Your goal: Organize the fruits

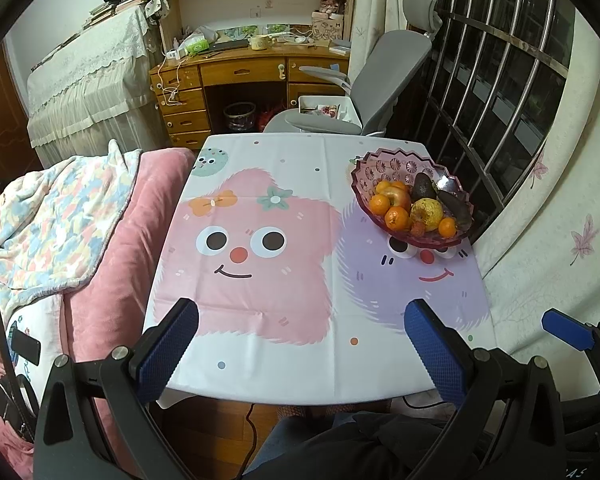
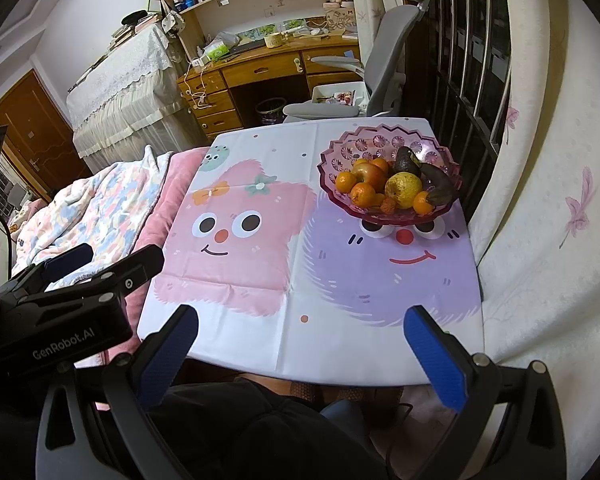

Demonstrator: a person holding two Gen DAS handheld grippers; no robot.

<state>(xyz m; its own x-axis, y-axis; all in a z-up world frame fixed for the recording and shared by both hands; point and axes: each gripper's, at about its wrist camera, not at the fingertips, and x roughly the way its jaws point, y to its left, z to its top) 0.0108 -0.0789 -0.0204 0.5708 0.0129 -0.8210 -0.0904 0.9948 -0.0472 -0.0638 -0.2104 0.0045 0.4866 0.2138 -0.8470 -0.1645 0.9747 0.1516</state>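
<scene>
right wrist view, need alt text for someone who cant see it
A pink glass fruit bowl holding oranges, an apple, a yellow pear and dark avocados sits at the far right of a cartoon-print tablecloth. The open right gripper hovers at the near edge, the left gripper beside it.

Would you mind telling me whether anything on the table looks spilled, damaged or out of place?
Nothing is spilled. All the fruit sits inside the pink bowl at the table's far right corner. The one oddity is the banana, which has gone almost black, so it looks overripe.
</scene>
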